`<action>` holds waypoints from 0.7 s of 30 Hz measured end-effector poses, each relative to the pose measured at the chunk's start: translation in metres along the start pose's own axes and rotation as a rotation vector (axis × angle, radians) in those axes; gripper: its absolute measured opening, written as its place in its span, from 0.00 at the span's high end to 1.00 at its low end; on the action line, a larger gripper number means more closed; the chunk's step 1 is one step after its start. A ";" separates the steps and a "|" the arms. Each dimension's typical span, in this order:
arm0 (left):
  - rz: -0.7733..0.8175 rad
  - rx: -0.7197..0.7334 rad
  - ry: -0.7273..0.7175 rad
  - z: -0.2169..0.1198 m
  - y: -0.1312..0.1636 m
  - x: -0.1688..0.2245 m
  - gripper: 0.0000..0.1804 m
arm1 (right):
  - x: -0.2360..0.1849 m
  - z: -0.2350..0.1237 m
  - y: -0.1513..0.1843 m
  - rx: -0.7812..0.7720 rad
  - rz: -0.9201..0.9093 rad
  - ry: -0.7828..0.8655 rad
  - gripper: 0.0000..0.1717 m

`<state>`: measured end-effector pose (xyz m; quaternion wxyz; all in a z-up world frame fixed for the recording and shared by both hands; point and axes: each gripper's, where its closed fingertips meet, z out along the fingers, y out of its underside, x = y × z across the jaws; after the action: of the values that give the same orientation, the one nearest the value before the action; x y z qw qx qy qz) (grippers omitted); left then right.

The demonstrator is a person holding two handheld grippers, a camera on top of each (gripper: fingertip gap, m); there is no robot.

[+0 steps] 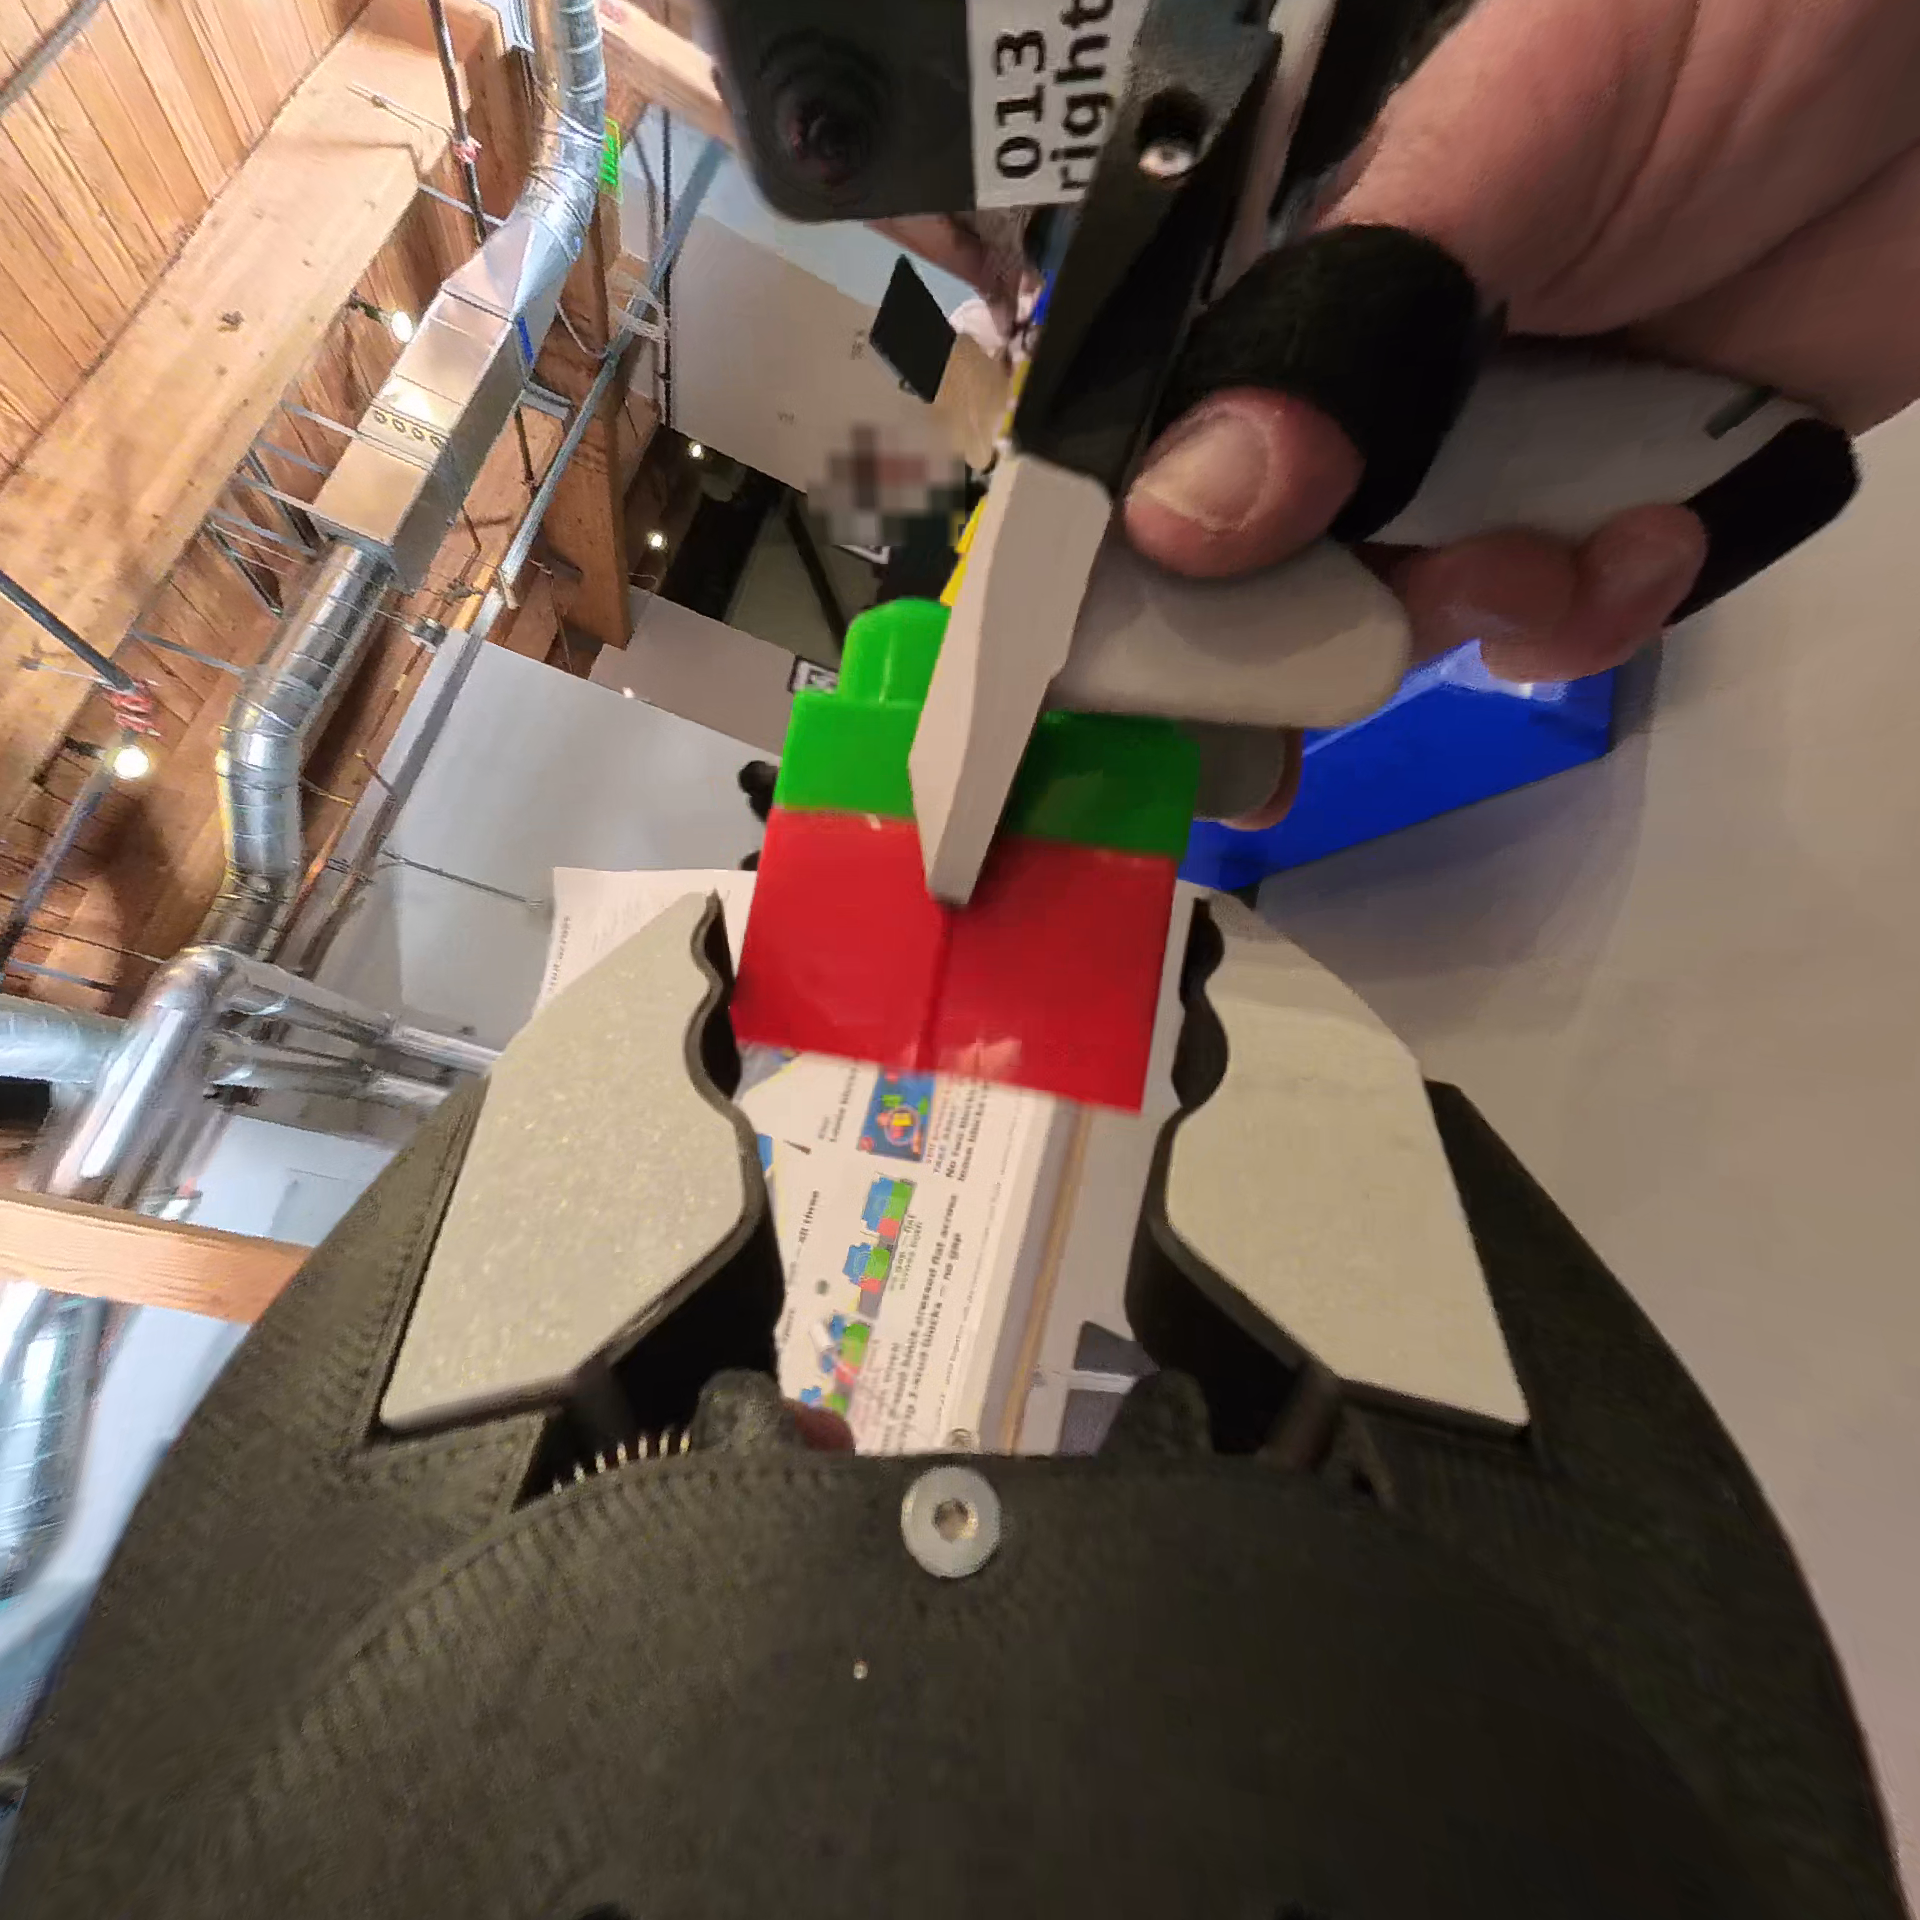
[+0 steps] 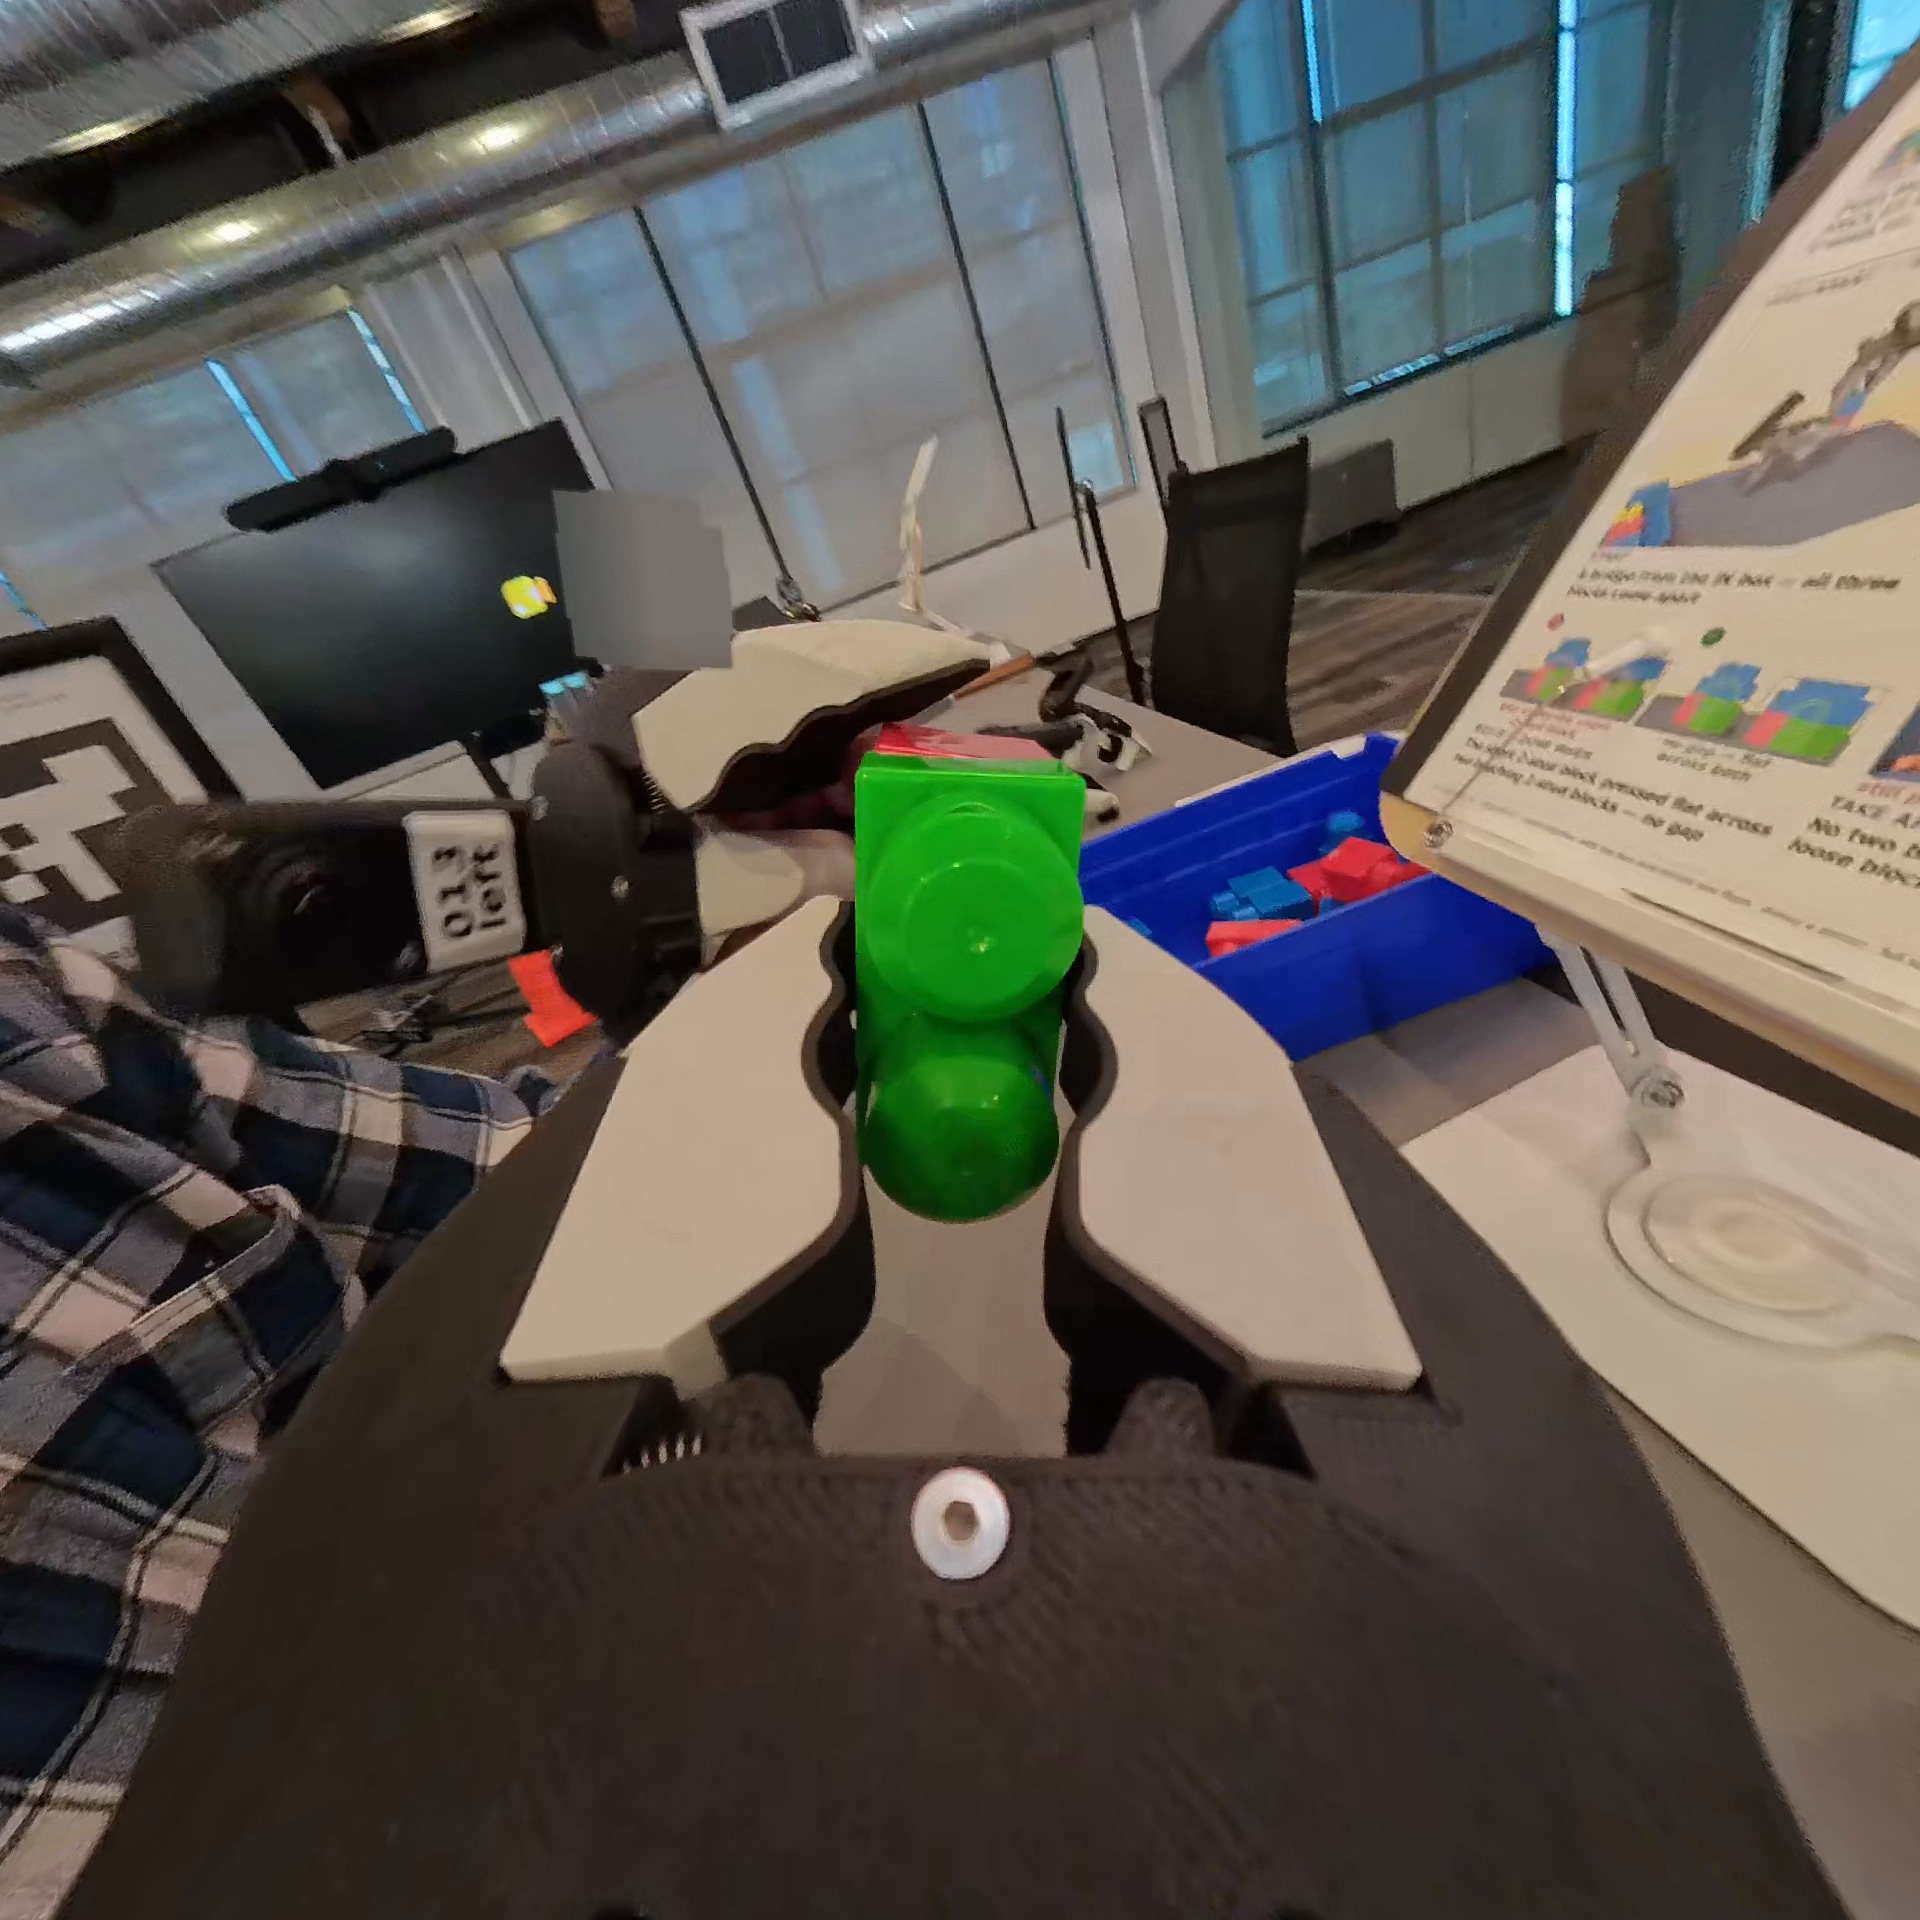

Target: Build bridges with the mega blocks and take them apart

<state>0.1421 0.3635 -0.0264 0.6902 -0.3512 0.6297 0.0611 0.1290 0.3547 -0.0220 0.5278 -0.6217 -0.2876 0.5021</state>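
The right gripper [image 2: 961,966] is clenched on a green two-stud block [image 2: 961,914]: both of its pale fingers press against the long sides of this block, whose two round studs point toward the camera. Under the green block sit two red blocks [image 1: 951,961], side by side with a thin seam between them, and the green block lies across both of them, so the three form one small bridge that is held up in the air. The left gripper [image 1: 951,987] has its jaws wide around the red blocks; the pad on one side lies against the red block, while on the other side a thin pale gap seems to stay, so I cannot tell if it really grasps them. In the left wrist view one finger [image 1: 997,675] of the right gripper crosses the front of the green block, and the person's hand [image 1: 1558,260] is around the handle above it. To the right of the green block stands a blue bin [image 2: 1403,997] with loose blue and red blocks [image 2: 1320,883] inside. Further right of the bin an instruction board [image 2: 1704,623] leans on a clear stand. Left of the green block, a plaid sleeve [image 2: 156,1195] is visible.
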 end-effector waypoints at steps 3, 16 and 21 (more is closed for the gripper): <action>-0.200 0.093 0.074 -0.013 -0.002 -0.007 0.56 | -0.001 -0.009 -0.006 0.028 -0.026 -0.032 0.78; -1.167 0.614 0.728 -0.032 -0.034 0.009 0.80 | -0.024 -0.010 0.015 -0.161 -0.329 -0.136 0.78; -1.320 0.724 0.564 -0.025 -0.029 -0.010 0.80 | -0.007 -0.003 0.001 -0.138 -0.400 0.062 0.68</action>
<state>0.1349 0.3317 -0.0051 0.4699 -0.4077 0.4236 -0.6584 0.1293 0.3475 -0.0206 0.5817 -0.6021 -0.4227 0.3470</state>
